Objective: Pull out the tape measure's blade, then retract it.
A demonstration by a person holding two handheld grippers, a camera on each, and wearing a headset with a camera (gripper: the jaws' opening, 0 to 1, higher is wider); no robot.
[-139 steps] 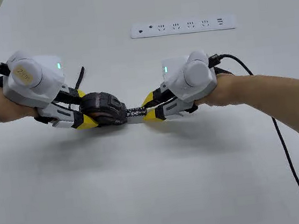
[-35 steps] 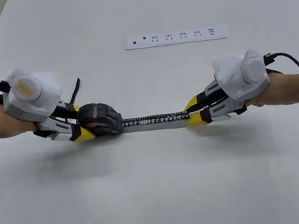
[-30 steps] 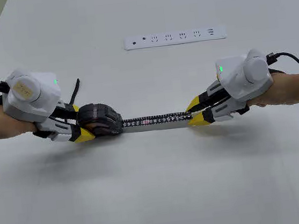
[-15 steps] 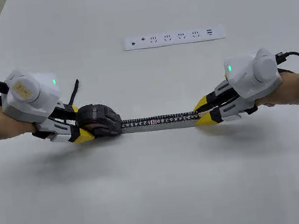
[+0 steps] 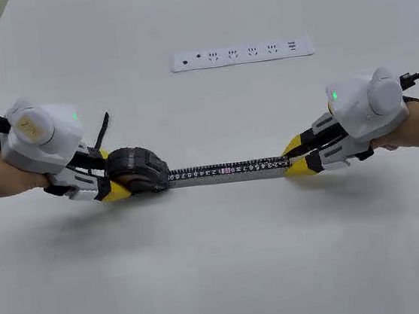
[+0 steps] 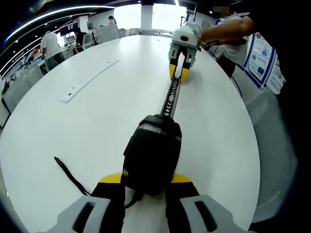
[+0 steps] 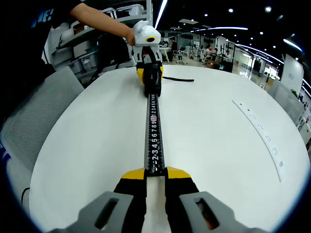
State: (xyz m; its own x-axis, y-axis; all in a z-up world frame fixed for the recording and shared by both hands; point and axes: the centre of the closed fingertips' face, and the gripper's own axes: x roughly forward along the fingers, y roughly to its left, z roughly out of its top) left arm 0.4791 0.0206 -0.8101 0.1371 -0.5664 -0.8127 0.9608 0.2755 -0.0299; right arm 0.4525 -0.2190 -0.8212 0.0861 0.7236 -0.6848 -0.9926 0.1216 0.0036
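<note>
Tape measure (image 5: 137,169) at centre left of the head view, case clamped in left gripper (image 5: 113,172); blade (image 5: 226,171) stretched across mid-frame to right gripper (image 5: 293,157), pinched on its tip. Probably a hefty, rigid case and a thin, springy blade, apt to snap back; best gripped by case sides and blade end.

Bright, even overhead lighting, soft shadows on matte white tabletop (image 5: 223,277), glaring ceiling light strips (image 7: 159,12), heavy fisheye curving at gripper-view edges, sharp focus
</note>
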